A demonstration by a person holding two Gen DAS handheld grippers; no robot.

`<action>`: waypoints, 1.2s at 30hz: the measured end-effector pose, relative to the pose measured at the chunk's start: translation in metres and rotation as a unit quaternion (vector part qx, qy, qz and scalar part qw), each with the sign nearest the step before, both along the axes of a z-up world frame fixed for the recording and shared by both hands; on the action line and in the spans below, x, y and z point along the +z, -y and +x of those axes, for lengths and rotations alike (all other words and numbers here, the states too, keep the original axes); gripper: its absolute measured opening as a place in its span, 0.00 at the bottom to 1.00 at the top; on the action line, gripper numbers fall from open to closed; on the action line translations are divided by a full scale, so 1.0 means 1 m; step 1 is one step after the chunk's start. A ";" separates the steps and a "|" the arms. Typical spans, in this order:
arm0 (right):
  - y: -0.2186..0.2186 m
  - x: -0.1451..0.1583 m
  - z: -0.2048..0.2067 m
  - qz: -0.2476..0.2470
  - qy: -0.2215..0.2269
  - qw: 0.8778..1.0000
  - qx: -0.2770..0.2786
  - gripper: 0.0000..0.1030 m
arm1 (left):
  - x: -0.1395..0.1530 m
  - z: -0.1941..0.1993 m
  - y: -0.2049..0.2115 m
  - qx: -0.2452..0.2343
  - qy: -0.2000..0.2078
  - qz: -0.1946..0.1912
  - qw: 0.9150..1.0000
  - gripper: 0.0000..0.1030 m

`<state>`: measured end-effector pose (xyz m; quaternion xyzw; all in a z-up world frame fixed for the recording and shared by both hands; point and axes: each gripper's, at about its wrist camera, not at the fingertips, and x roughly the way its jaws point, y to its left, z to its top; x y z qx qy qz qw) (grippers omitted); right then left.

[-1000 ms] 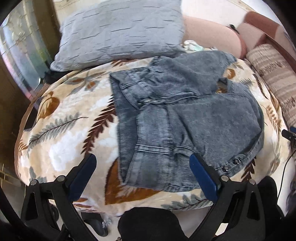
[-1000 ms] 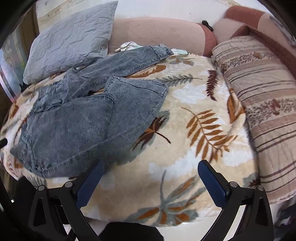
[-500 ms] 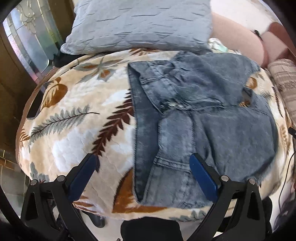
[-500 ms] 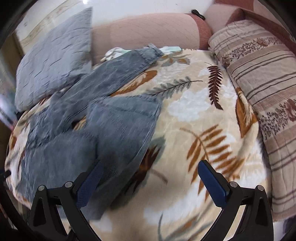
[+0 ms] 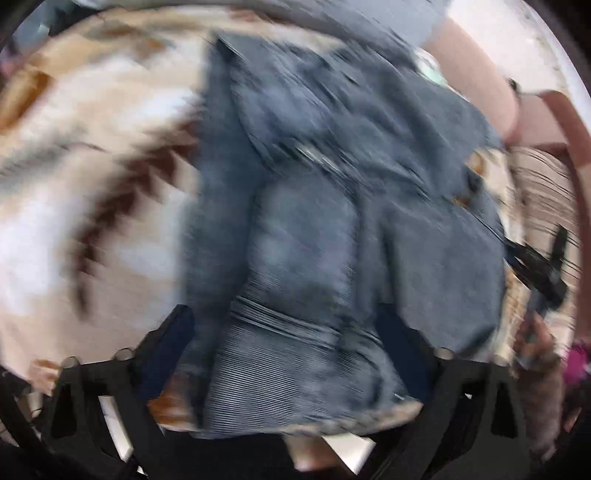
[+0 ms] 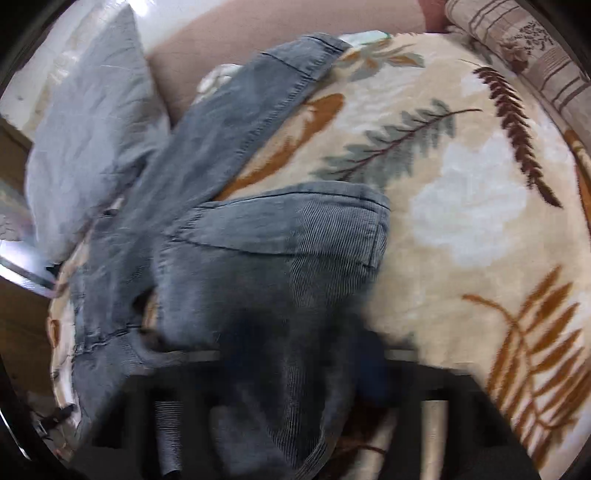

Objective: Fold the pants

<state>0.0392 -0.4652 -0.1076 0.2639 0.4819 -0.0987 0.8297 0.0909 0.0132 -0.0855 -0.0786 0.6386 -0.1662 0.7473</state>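
Observation:
Grey-blue denim pants [image 5: 332, 221] lie crumpled on a leaf-print blanket [image 5: 92, 184]. My left gripper [image 5: 288, 343] is open and low over the pants' near edge, with the waistband between its blue fingers [image 5: 173, 332]. In the right wrist view the pants [image 6: 258, 258] spread from the centre to the left, one leg reaching toward the back. My right gripper [image 6: 277, 369] is close over the near part of the pants. It is heavily blurred, and the fingers look apart with denim between them.
A grey pillow [image 6: 85, 129] lies at the back left. A pink sofa back [image 6: 240, 29] runs behind. A striped cushion [image 6: 535, 48] sits at the right. The right gripper [image 5: 543, 273] shows at the right edge of the left wrist view.
Both grippers have dropped down and forward onto the pants. The left now straddles the waistband edge and the right has moved left over the denim. Both views are motion-blurred.

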 end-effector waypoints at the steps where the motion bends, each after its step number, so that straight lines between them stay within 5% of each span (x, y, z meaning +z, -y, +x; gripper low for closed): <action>1: -0.002 0.003 -0.004 0.001 0.013 1.000 0.001 0.05 | -0.002 -0.003 0.005 -0.008 -0.002 0.006 1.000 0.63; 4: 0.004 0.028 -0.029 0.021 0.070 0.997 -0.014 0.04 | 0.005 -0.010 0.011 -0.022 0.019 0.031 0.999 0.30; 5: 0.007 0.038 -0.042 0.026 0.089 0.995 -0.021 0.04 | 0.011 -0.012 0.008 -0.019 0.024 0.026 0.999 0.27; 9: 0.023 0.071 -0.121 0.001 0.140 0.988 -0.069 0.04 | 0.026 -0.025 0.003 -0.015 0.061 0.051 0.997 0.27; 13: 0.049 0.035 -0.197 0.002 0.079 0.989 -0.128 0.06 | 0.009 -0.029 -0.001 -0.019 0.044 0.074 0.996 0.27; 16: 0.056 0.005 -0.231 0.033 0.029 0.988 -0.145 0.21 | 0.003 -0.032 -0.005 -0.017 0.029 0.078 0.996 0.27; 19: 0.062 0.024 -0.258 0.021 0.064 0.982 -0.179 0.28 | 0.018 -0.035 -0.012 -0.009 0.048 0.065 0.997 0.29; 20: 0.066 0.034 -0.263 0.015 0.083 0.978 -0.190 0.40 | 0.025 -0.036 -0.015 -0.006 0.056 0.058 0.997 0.37; 21: 0.071 0.044 -0.265 0.008 0.105 0.973 -0.203 0.57 | 0.031 -0.037 -0.017 -0.001 0.064 0.053 0.997 0.44; 23: 0.081 0.059 -0.257 -0.004 0.125 0.970 -0.210 0.67 | 0.038 -0.033 -0.015 0.010 0.075 0.052 0.996 0.65; 26: 0.095 0.059 -0.215 -0.021 0.101 0.978 -0.183 0.68 | 0.036 -0.026 -0.002 0.011 0.072 0.048 0.996 0.65; 28: 0.106 0.043 -0.187 -0.052 0.045 0.981 -0.183 0.68 | 0.030 -0.021 0.008 0.008 0.059 0.057 0.997 0.65; 29: 0.109 0.031 -0.178 -0.048 0.026 0.982 -0.179 0.63 | 0.025 -0.017 0.016 0.004 0.056 0.064 0.996 0.65; 30: 0.108 0.022 -0.176 -0.044 0.015 0.984 -0.173 0.47 | 0.023 -0.017 0.017 -0.005 0.055 0.078 0.995 0.65; 32: 0.105 0.016 -0.164 -0.074 -0.026 0.982 -0.172 0.41 | 0.023 -0.018 0.020 -0.018 0.061 0.094 0.994 0.65; 36: 0.105 0.048 -0.159 -0.074 0.053 0.982 -0.163 0.45 | 0.050 0.005 0.003 0.012 0.100 0.083 0.991 0.65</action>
